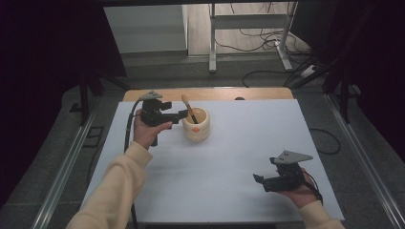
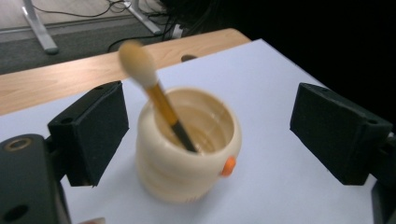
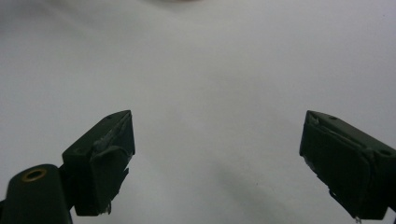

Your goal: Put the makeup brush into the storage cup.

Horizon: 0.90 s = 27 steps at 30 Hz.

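A cream ribbed cup (image 1: 197, 128) with a small orange spot stands on the white sheet (image 1: 239, 143), left of the middle. A brush (image 1: 190, 112) with a pale tuft and an orange-and-black handle leans in it, tuft up and tilted to the far left. My left gripper (image 1: 180, 115) is held just left of the cup. In the left gripper view the left gripper (image 2: 212, 126) is open, one jaw on each side of the cup (image 2: 187, 158) and apart from it; the brush (image 2: 159, 100) rises between them. My right gripper (image 1: 259, 179) hovers near the front right; it (image 3: 217, 149) is open and holds nothing.
A strip of wooden tabletop (image 1: 210, 93) shows behind the sheet. Metal rails (image 1: 62, 171) run along both sides of the table. Beyond it, a desk frame (image 1: 212, 43) and cables (image 1: 267, 40) stand on the floor. Dark curtains hang left and right.
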Available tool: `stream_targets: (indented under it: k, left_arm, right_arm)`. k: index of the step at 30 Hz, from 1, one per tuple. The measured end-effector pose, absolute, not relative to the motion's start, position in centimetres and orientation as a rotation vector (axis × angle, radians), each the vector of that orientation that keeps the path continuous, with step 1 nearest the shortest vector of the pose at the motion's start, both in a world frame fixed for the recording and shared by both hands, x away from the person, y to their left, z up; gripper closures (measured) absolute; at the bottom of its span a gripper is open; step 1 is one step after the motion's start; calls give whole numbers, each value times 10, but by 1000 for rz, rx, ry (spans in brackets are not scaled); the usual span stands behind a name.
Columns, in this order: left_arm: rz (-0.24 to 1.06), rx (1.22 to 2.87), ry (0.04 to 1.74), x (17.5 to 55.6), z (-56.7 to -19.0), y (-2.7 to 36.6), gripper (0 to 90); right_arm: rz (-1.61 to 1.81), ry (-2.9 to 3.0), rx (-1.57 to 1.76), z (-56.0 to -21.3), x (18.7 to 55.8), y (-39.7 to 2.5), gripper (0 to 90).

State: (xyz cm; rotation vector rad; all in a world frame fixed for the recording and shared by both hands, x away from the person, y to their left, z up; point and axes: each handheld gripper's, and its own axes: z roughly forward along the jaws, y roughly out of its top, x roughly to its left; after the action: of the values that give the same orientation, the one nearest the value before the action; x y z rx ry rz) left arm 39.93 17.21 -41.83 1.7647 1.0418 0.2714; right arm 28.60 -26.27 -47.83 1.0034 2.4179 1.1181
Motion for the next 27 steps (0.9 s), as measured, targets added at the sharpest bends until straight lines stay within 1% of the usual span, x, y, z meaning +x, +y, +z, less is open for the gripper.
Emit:
stream_targets:
  k: [14, 21, 27]
  left_arm:
    - [256, 1825, 1082, 357, -432, 198, 112]
    - [282, 1880, 1081, 336, -447, 206, 116]
    - [304, 1844, 1088, 317, -459, 215, 134]
  right_arm:
    - [1116, 2399, 1022, -477, 285, -264, 95]
    - [1109, 2405, 1024, -477, 284, -262, 92]
    - [1106, 2404, 1025, -478, 285, -262, 92]
